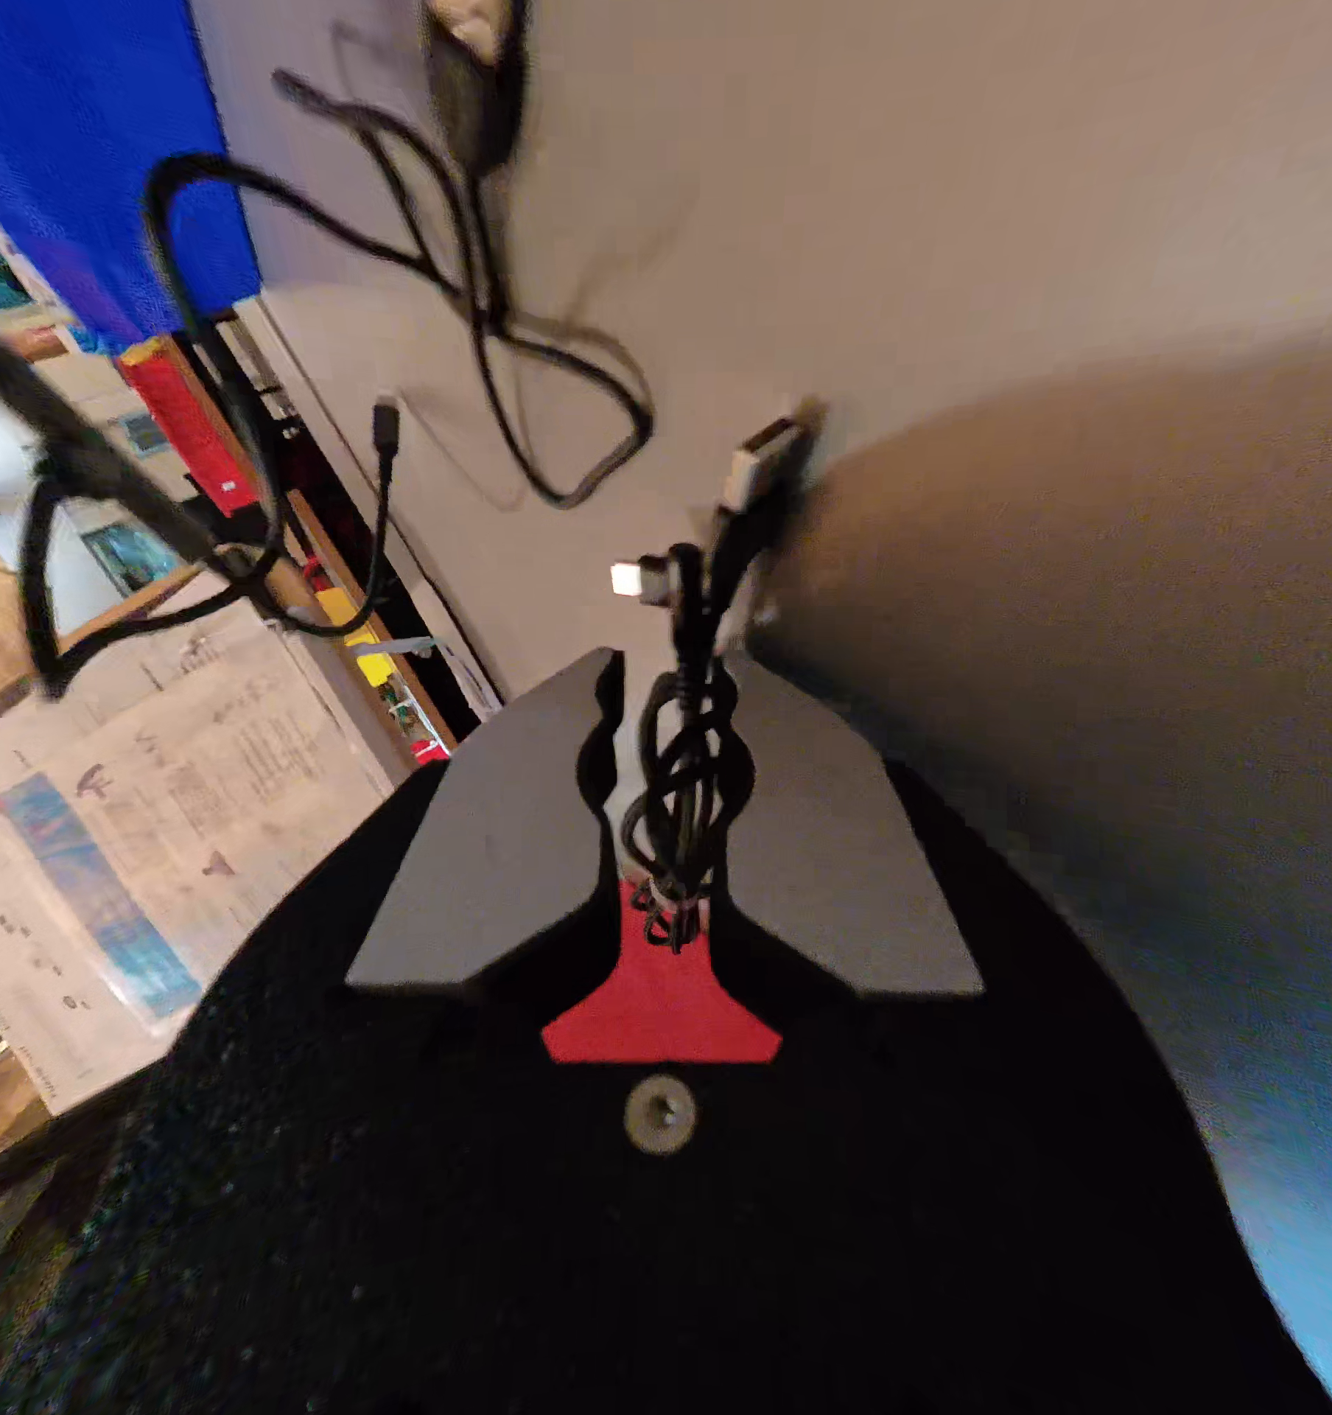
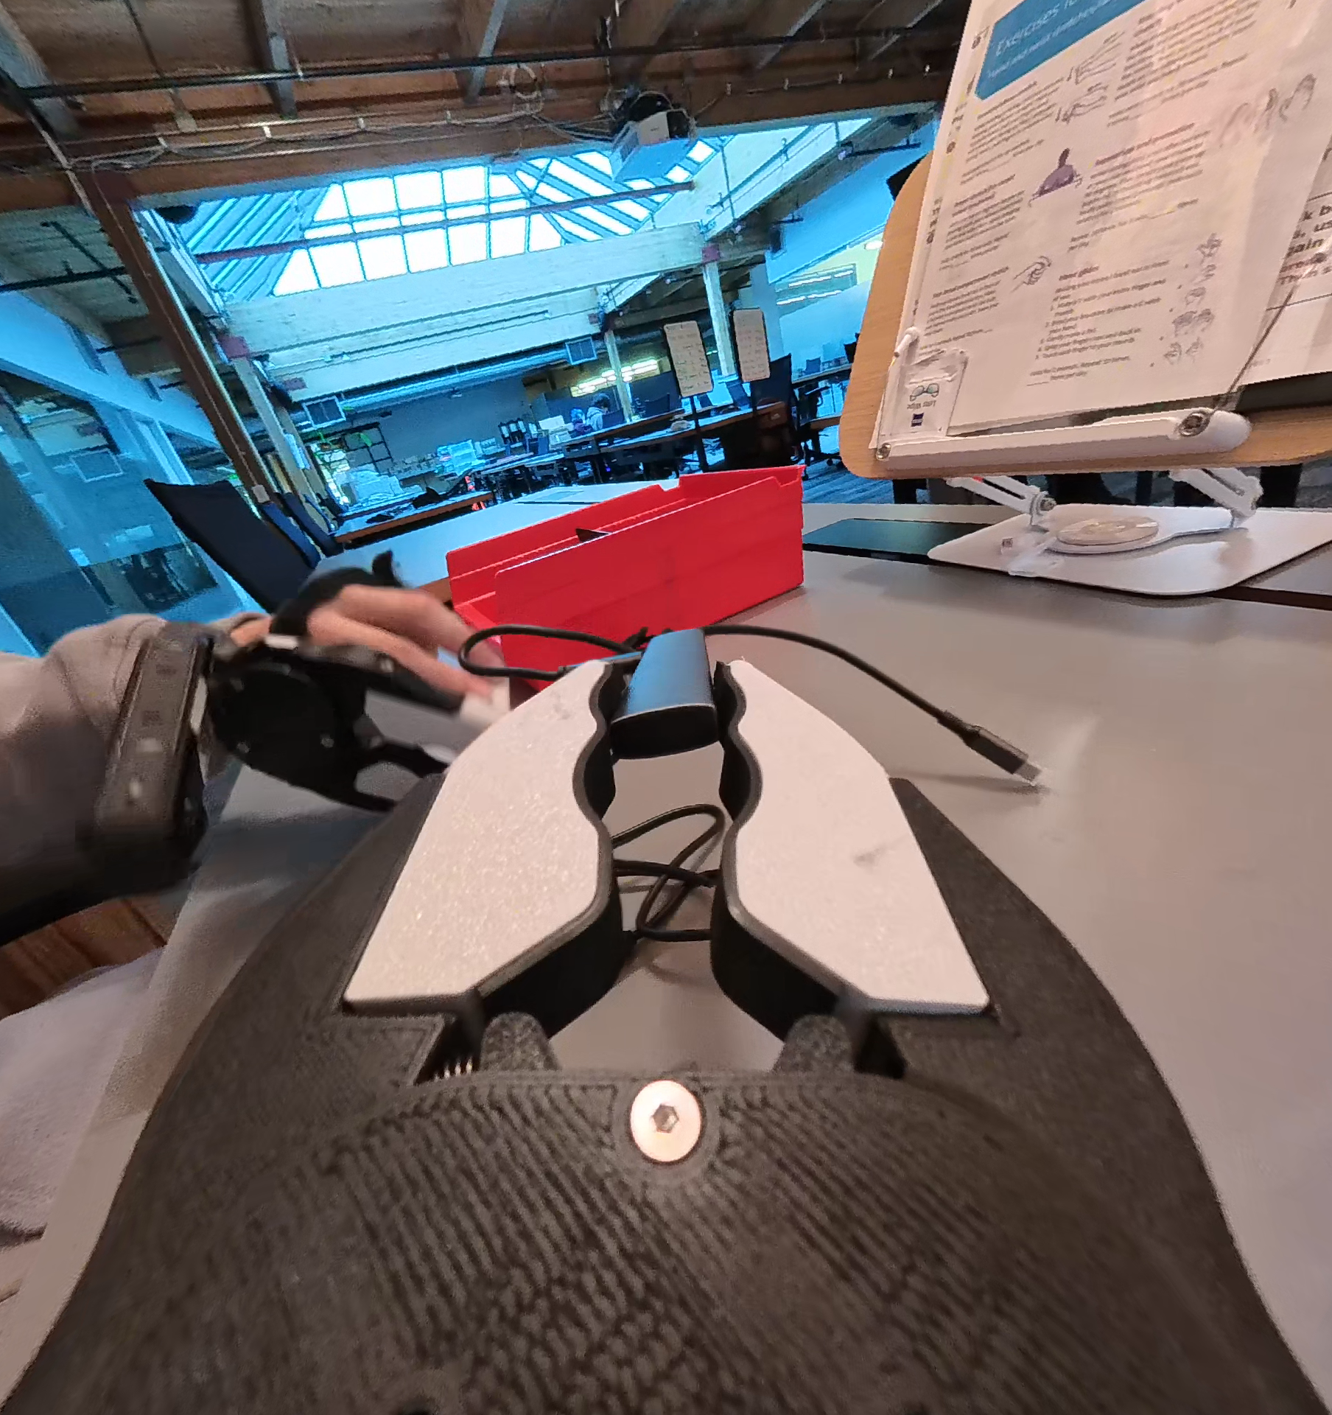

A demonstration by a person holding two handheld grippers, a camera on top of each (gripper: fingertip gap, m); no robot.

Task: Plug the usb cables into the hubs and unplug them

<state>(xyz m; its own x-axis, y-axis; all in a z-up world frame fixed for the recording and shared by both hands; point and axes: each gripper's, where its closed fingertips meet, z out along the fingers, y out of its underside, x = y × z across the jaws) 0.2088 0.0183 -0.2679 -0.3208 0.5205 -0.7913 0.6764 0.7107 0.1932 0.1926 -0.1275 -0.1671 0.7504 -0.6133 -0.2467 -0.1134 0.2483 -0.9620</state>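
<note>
In the left wrist view my left gripper [image 1: 674,674] is shut on a bundled black USB cable [image 1: 686,766]. A white-tipped plug [image 1: 628,580] and a USB-A plug [image 1: 762,459] stick out past the fingertips, above the grey table [image 1: 877,191]. In the right wrist view my right gripper [image 2: 667,681] is shut on a dark grey hub [image 2: 663,689] low over the table. The hub's black lead runs right and ends in a plug [image 2: 1019,766] on the table. The left gripper [image 2: 479,708], held by a hand, shows at the left of that view.
Loose black cables [image 1: 494,321] and a blurred dark hub [image 1: 471,92] lie farther out on the table. A thin cable [image 2: 670,865] is looped under my right fingers. A red bin [image 2: 648,559] stands behind the hub. A document stand [image 2: 1107,536] is at the back right. There is about 20 centimeters between the tips of the two grippers.
</note>
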